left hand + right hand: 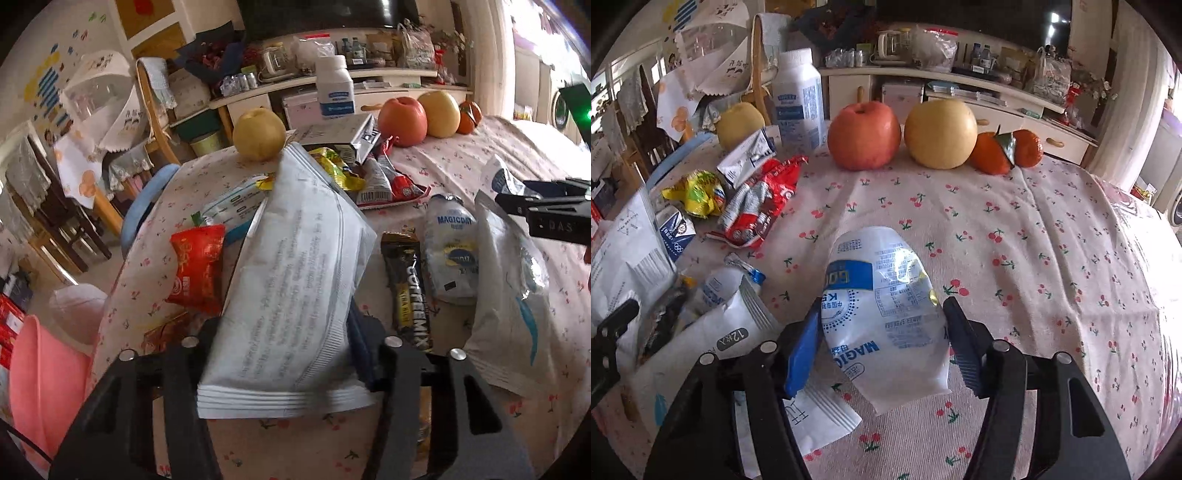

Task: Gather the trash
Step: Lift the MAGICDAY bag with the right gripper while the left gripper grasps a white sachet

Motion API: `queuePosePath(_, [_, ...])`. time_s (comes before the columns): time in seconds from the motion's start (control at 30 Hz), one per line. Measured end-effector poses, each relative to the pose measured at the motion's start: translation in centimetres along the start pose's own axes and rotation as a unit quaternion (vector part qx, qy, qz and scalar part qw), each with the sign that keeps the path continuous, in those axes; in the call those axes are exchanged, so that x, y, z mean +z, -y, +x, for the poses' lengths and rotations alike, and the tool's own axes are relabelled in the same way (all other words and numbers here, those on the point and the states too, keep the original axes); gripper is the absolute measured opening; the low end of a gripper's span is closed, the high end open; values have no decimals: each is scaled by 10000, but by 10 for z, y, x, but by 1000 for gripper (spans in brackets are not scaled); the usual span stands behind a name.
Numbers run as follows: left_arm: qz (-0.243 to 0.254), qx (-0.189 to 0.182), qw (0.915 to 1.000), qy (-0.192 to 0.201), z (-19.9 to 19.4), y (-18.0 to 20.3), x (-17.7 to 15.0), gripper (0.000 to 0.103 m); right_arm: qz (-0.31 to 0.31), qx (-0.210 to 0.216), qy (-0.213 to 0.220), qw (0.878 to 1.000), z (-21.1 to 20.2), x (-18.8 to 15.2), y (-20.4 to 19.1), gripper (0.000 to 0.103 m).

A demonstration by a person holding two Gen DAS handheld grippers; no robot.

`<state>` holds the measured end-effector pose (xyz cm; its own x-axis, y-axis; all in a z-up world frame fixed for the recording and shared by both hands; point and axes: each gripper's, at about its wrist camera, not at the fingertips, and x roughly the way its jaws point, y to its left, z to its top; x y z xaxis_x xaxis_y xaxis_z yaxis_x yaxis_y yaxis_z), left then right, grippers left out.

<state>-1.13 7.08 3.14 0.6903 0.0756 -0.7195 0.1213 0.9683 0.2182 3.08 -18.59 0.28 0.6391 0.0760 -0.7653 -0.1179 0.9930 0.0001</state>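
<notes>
My left gripper (284,328) is shut on a large white printed pouch (295,266), which stands tilted above the cherry-print tablecloth (443,166). My right gripper (882,306) is shut on a white-and-blue MAGIC pouch (886,295), upright between its blue pads (801,350). In the left wrist view the right gripper (517,201) reaches in from the right edge. More wrappers lie on the cloth: a black COFFEEMIX stick (408,295), a red packet (197,269), a MAGICDAY pouch (450,247), a white pouch with a blue swoosh (509,295), a red wrapper (757,206) and a yellow one (698,194).
A red apple (864,134), two yellow pears (940,133) (738,123) and two oranges (1008,149) line the table's far edge beside a white bottle (798,99). A pink bin (48,384) stands on the floor left of the table. A blue chair back (147,206) is there too.
</notes>
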Motion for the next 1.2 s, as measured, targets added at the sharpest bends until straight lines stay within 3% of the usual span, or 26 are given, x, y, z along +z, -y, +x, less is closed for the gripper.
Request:
queuePosePath(0.23, [-398, -366, 9985, 52, -8, -22, -1, 35, -146, 18, 280, 9995, -27, -8, -19, 64])
queuePosePath(0.7, [-1237, -1022, 9866, 295, -25, -69, -12, 25, -177, 99, 715, 9972, -70, -13, -45, 64])
queuePosePath(0.93, [-1594, -994, 9807, 537, -40, -97, -17, 20, -162, 275, 815, 9962, -89, -15, -64, 64])
queuePosePath(1.2, [-2039, -906, 9716, 787, -59, -139, -24, 20, -408, 728, 794, 9933, -104, -20, -118, 64])
